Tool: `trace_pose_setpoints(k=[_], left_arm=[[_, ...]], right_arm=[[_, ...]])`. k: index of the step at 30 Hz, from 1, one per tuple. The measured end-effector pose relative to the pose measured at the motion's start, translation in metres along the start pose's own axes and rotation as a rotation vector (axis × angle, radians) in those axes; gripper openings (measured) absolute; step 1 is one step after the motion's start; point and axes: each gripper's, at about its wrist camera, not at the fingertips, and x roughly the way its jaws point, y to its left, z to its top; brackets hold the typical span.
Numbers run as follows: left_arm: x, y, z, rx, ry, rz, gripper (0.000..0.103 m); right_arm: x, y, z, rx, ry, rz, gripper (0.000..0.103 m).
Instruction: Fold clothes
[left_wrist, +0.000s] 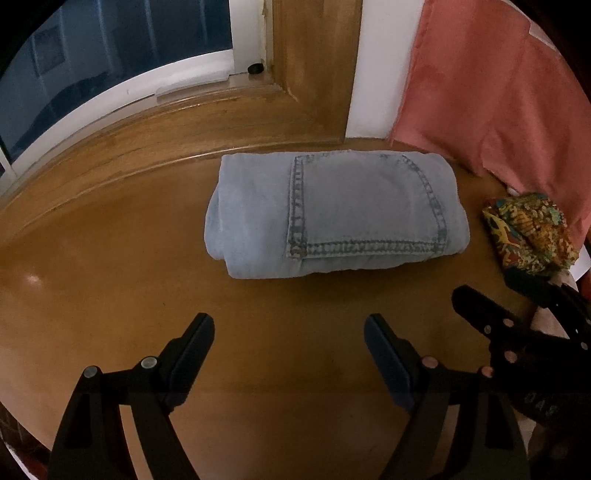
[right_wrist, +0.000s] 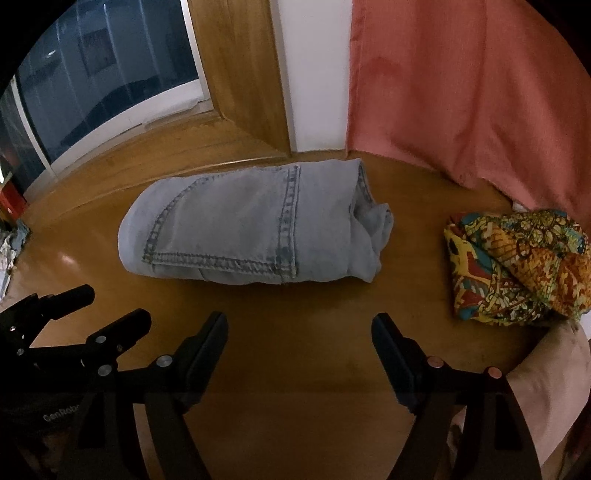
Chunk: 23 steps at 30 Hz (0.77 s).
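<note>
A pair of light blue jeans (left_wrist: 336, 214) lies folded into a compact bundle on the wooden table (left_wrist: 110, 280), a back pocket facing up. It also shows in the right wrist view (right_wrist: 251, 229). My left gripper (left_wrist: 288, 332) is open and empty, held short of the bundle's near edge. My right gripper (right_wrist: 299, 328) is open and empty, also short of the bundle. The right gripper shows at the right edge of the left wrist view (left_wrist: 517, 317), and the left gripper at the left edge of the right wrist view (right_wrist: 74, 317).
A folded multicoloured patterned cloth (right_wrist: 517, 266) lies to the right of the jeans, also in the left wrist view (left_wrist: 532, 232). A salmon curtain (right_wrist: 461, 92) hangs behind on the right. A window (left_wrist: 92, 55) and wooden frame (left_wrist: 317, 66) stand behind the table.
</note>
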Motion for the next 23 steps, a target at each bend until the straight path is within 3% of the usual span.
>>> trace_pose_setpoints(k=[23], left_arm=[[0.0080,-0.0049,0.0051,-0.021,0.027,-0.020,0.083]], right_arm=[[0.0056,-0.0057,0.0059,0.003,0.021,0.007,0.080]])
